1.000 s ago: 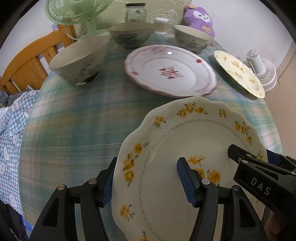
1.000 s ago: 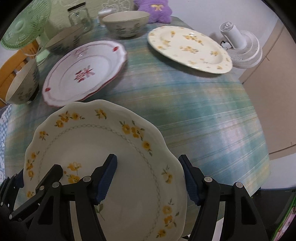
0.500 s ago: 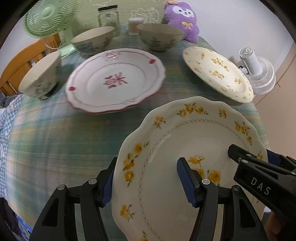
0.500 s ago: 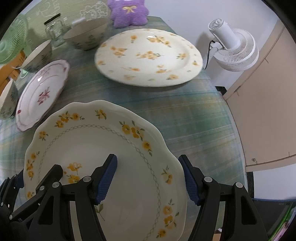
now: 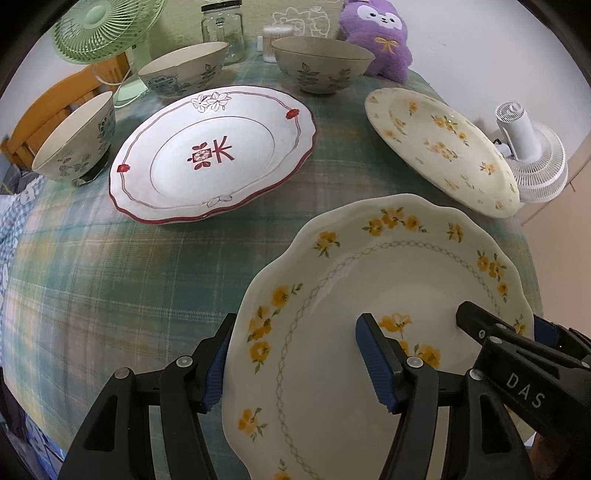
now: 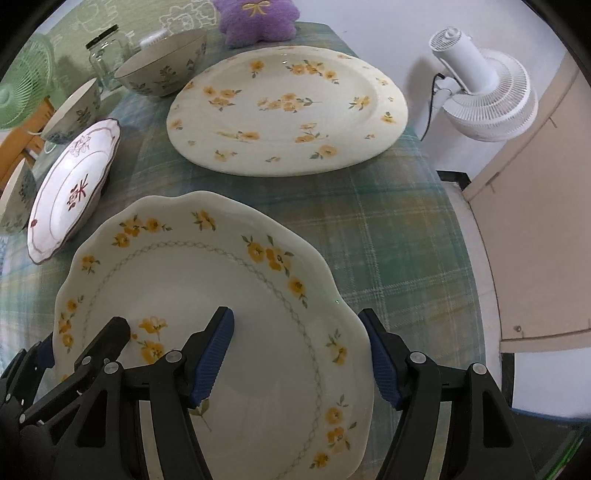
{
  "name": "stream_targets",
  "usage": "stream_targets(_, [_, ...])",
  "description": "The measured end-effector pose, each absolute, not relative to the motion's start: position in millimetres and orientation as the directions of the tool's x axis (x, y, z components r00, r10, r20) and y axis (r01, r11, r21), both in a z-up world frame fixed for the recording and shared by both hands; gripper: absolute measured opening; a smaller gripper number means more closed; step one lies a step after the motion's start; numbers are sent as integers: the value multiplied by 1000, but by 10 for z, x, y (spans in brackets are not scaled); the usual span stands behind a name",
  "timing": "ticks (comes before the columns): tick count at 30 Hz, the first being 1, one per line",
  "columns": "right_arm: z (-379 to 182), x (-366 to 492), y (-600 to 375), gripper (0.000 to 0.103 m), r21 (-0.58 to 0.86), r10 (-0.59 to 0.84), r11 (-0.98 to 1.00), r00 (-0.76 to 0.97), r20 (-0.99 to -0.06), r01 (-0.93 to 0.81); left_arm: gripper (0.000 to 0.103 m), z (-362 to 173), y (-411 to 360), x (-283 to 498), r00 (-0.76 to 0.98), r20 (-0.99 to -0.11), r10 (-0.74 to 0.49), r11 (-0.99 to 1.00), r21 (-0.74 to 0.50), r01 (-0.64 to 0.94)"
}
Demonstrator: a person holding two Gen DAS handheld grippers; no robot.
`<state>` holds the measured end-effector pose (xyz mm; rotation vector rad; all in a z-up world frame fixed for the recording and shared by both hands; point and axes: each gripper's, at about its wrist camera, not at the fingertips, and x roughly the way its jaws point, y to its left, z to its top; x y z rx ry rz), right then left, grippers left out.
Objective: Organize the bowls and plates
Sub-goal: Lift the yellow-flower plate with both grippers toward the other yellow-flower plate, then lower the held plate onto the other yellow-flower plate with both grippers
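Our left gripper [image 5: 295,354] clamps the scalloped plate's [image 5: 388,280] left rim; our right gripper [image 6: 299,354] clamps its right rim, carrying it above the tablecloth [image 5: 110,280], near the flat yellow-flowered plate [image 6: 288,107]. Clearance looks thin, though distortion obscures it. If our grippers drift apart, the plate could slip and chip.

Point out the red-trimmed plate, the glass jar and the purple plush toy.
red-trimmed plate [image 5: 212,155]: left wrist view, its centre motif.
glass jar [image 5: 223,27]: left wrist view, its clear body.
purple plush toy [image 5: 380,35]: left wrist view, its chest.
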<state>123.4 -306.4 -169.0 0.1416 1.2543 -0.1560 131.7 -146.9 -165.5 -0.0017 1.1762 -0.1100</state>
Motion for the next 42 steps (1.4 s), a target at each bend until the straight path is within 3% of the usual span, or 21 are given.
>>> stream_targets(4, [-1632,1254,-3120,74,52,0,986,316,-949,156,67,-1535,-1482,1262,417,-908,-50,998,-26,63])
stream_targets(7, [-1508,1236,-3123,75,34,-15,991,350,-937,132,75,-1401,-1518,1239,446,-894,-37,998,-7,70])
stream_targets(15, [-997,1119,-3139,80,57,-18,986,434,-901,158,82,-936,-1442,1218,513,-854,-86,994,-36,107])
stream_targets(30, [-280,1076,-3261,81,93,-84,958,574,-815,273,83,-363,-1534,1339,577,-797,-179,974,-60,219])
stream_targets(42, [-375,1639,-3681,81,103,-65,961,569,-820,257,83,-420,-2019,1800,586,-796,-155,976,-31,217])
